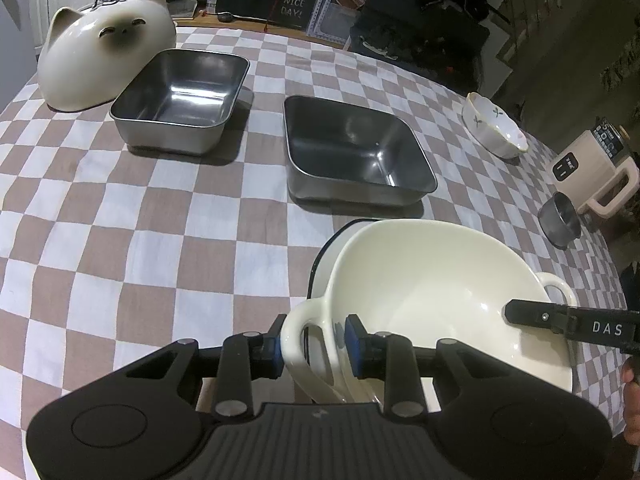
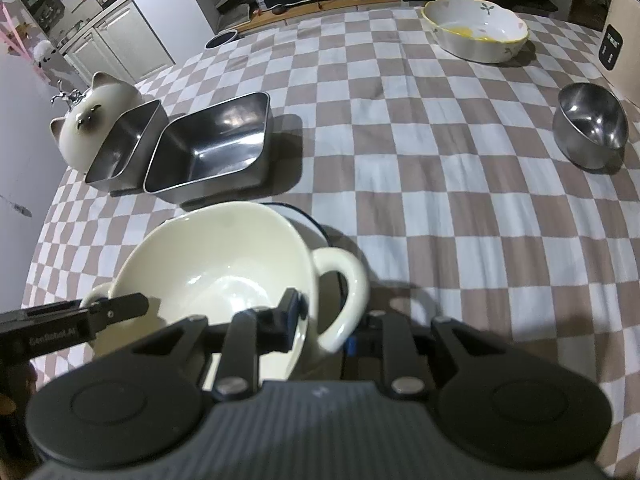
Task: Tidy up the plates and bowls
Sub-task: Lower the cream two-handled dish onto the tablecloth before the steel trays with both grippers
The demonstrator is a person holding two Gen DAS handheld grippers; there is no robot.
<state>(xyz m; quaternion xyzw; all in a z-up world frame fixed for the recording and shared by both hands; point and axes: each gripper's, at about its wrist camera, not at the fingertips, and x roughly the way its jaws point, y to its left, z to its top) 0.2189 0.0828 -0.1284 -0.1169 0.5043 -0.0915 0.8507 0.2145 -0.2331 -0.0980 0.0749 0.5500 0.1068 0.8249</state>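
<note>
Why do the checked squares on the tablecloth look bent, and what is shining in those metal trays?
Left wrist view: the fisheye lens bows the brown-and-white checked tablecloth toward the edges; pale glare streaks the rectangular steel tray. Right wrist view: same bowing, a bright highlight inside the cream two-handled ceramic bowl, and the black gripper body nearest the lens is blurred.

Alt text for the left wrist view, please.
The left gripper clamps one handle of a cream two-handled bowl on a checkered tablecloth, while the right gripper reaches in at the opposite handle. Two square metal pans sit beyond.
</note>
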